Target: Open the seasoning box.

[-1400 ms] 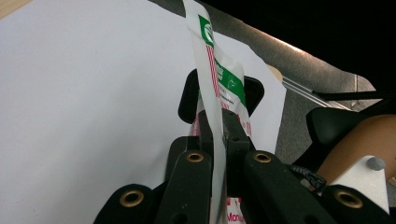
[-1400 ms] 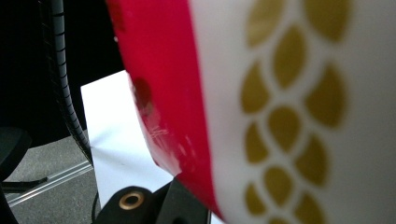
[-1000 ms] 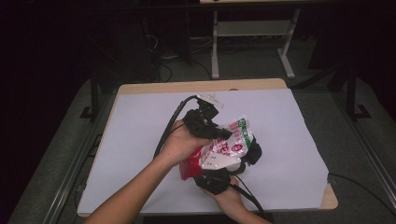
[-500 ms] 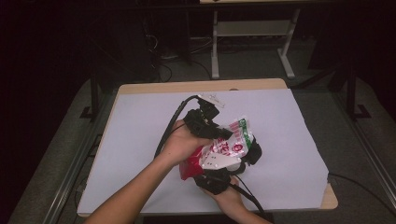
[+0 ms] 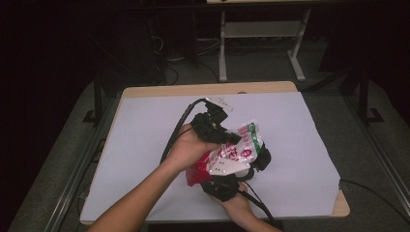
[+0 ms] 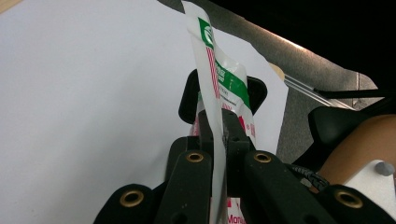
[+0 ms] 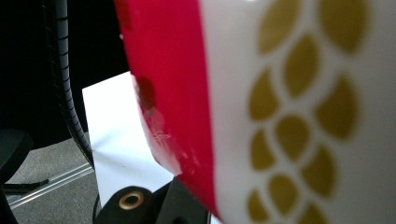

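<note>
A snack bag, red and white with a green strip at its top, is held up over the table between both grippers. My left gripper reaches in from the left, and in the left gripper view its jaws are shut on the bag's thin edge. My right gripper comes up from below and clamps the bag's lower right side. In the right gripper view the bag hangs very close, red and white with gold leaf shapes, and hides most of the jaws.
A white sheet covers the wooden table, which has dark floor around it. A metal desk frame stands behind the table. A cable lies on the floor at the right. Both forearms enter from the bottom edge.
</note>
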